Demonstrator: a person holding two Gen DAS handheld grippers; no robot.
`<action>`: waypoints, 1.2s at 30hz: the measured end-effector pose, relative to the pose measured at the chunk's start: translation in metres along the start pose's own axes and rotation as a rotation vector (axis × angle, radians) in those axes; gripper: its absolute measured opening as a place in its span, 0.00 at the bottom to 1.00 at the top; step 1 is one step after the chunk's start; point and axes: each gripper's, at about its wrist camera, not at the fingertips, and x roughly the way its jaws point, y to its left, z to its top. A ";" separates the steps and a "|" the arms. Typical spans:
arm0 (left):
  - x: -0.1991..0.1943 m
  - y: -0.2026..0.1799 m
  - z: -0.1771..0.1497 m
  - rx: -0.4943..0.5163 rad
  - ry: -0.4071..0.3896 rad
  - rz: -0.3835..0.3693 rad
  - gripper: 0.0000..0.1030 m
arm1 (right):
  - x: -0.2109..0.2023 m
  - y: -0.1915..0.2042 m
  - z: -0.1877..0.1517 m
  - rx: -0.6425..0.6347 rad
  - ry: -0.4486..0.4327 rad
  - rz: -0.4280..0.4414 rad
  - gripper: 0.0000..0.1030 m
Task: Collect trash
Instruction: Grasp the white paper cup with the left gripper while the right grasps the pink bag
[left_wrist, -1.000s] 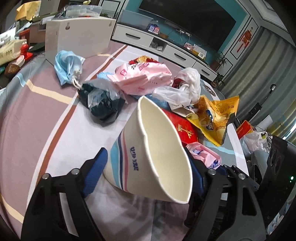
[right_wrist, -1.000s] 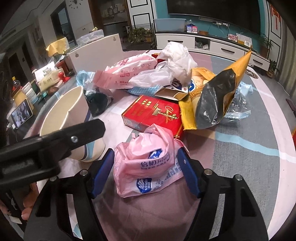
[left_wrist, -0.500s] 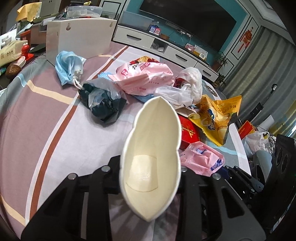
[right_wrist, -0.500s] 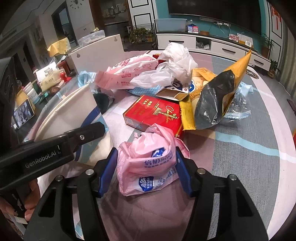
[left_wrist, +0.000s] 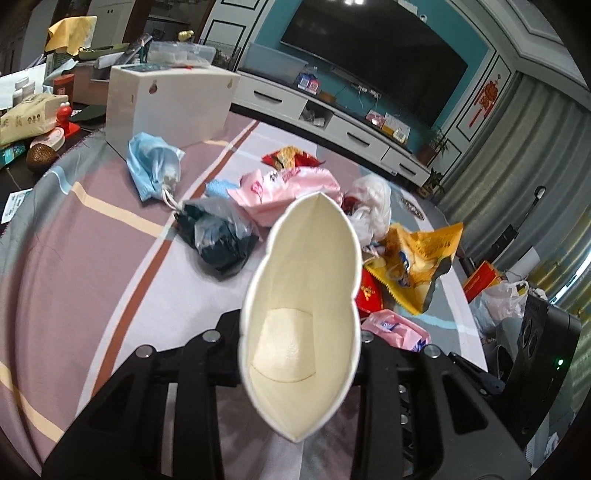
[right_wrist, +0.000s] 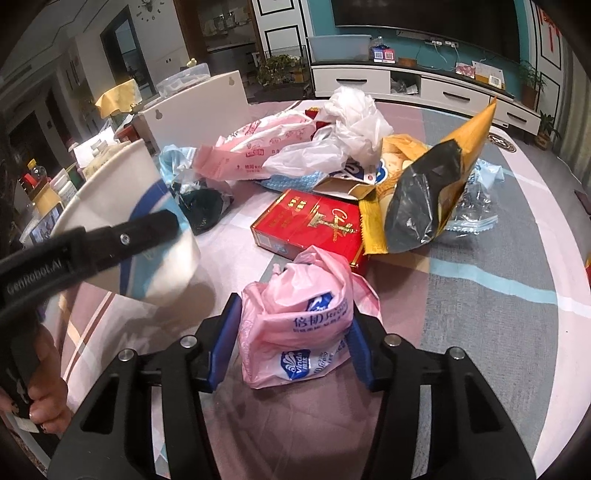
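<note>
Paper cup (left_wrist: 301, 314) squeezed in left hand-held gripper (left_wrist: 299, 338), pink bag (right_wrist: 295, 317) clamped in right hand-held gripper (right_wrist: 291, 332)

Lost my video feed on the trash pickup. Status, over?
Left tongs shut on squashed white paper cup. Right tongs shut on crumpled pink plastic bag. Red flat box lies just behind the bag.

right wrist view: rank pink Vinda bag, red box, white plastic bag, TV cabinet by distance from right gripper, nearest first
1. pink Vinda bag: between the right gripper fingers.
2. red box: just behind the bag, centre.
3. white plastic bag: atop the pile, farther back.
4. TV cabinet: against the far wall, off the table.
</note>
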 end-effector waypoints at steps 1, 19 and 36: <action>-0.003 0.000 0.001 -0.001 -0.005 -0.005 0.33 | -0.002 0.000 0.000 0.003 -0.003 0.003 0.52; -0.024 -0.010 0.006 0.030 -0.044 -0.054 0.33 | -0.038 0.006 0.002 0.056 -0.076 -0.061 0.52; -0.062 -0.097 0.000 0.167 -0.146 -0.065 0.33 | -0.146 -0.051 0.009 0.187 -0.307 -0.136 0.52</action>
